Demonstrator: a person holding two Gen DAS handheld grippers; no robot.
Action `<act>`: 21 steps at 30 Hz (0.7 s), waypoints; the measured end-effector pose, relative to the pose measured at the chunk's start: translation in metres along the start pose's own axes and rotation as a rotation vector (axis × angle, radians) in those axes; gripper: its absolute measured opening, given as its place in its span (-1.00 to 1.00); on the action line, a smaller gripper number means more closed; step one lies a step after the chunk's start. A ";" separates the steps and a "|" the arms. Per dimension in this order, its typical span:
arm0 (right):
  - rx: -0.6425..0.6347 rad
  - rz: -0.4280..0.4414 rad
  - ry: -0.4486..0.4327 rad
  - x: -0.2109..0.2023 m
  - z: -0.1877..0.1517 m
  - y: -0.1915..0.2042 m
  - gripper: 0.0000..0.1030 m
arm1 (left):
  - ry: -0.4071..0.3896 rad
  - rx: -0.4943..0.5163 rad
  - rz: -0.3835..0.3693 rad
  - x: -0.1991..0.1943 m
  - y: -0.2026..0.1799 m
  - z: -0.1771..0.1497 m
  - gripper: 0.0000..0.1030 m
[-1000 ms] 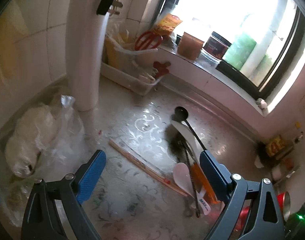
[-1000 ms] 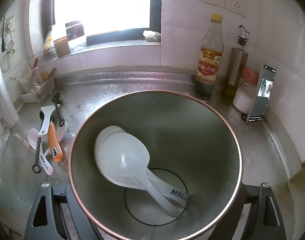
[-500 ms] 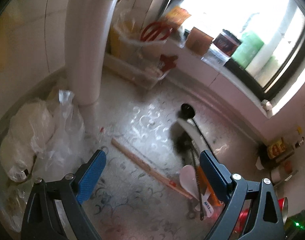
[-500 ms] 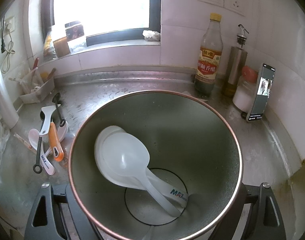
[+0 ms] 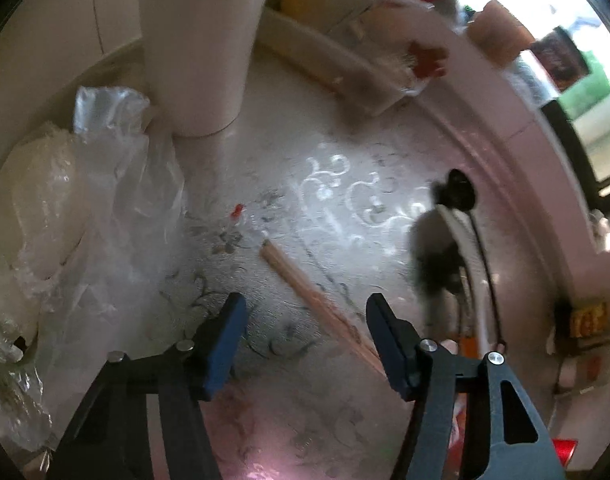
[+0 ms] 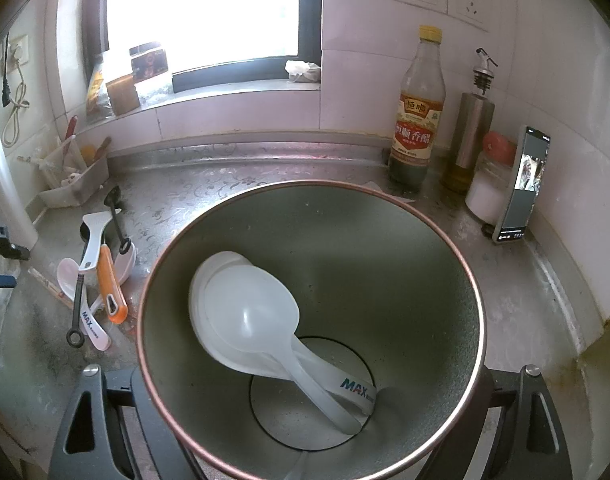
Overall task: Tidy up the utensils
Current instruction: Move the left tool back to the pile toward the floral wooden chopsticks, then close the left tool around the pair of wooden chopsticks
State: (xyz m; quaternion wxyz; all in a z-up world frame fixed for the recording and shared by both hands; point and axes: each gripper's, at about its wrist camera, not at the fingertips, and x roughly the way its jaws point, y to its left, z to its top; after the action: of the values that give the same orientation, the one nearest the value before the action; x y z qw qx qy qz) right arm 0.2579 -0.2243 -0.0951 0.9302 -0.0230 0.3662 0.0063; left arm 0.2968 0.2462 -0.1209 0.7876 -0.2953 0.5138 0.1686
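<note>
Wooden chopsticks (image 5: 317, 300) lie on the surface between the left gripper (image 5: 305, 340) fingers, which have just been narrowing without touching them (blur hides detail). Centre them before closing. The right gripper (image 6: 305, 432) probably clamps the metal pot (image 6: 425, 248), spoons (image 6: 249, 312) inside at 8 o'clock.

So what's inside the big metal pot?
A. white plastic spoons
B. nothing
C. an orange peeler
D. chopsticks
A: white spoons lie against the inner wall of the pot, handles down toward its bottom; the peeler and chopsticks are out on the counter.
</note>
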 end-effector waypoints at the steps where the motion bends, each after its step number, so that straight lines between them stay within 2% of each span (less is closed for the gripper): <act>1: 0.000 0.001 0.000 0.000 0.000 0.000 0.74 | 0.004 -0.005 0.006 0.002 0.000 0.001 0.23; 8: 0.003 0.004 -0.001 0.000 0.000 0.000 0.74 | 0.037 0.026 0.079 0.022 -0.012 0.005 0.18; 14: 0.001 0.007 -0.002 0.000 0.000 0.000 0.74 | 0.014 0.102 0.165 0.030 -0.033 0.004 0.17; 19: -0.002 0.011 -0.002 0.001 0.001 -0.001 0.74 | -0.014 0.205 0.251 0.040 -0.056 -0.006 0.17; 21: -0.002 0.012 -0.002 0.001 0.000 -0.001 0.74 | -0.022 0.221 0.243 0.040 -0.060 -0.010 0.16</act>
State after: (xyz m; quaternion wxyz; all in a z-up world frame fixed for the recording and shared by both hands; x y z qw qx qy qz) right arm 0.2587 -0.2251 -0.0951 0.9305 -0.0217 0.3653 0.0125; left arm 0.3409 0.1922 -0.1427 0.7948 -0.1408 0.5524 0.2084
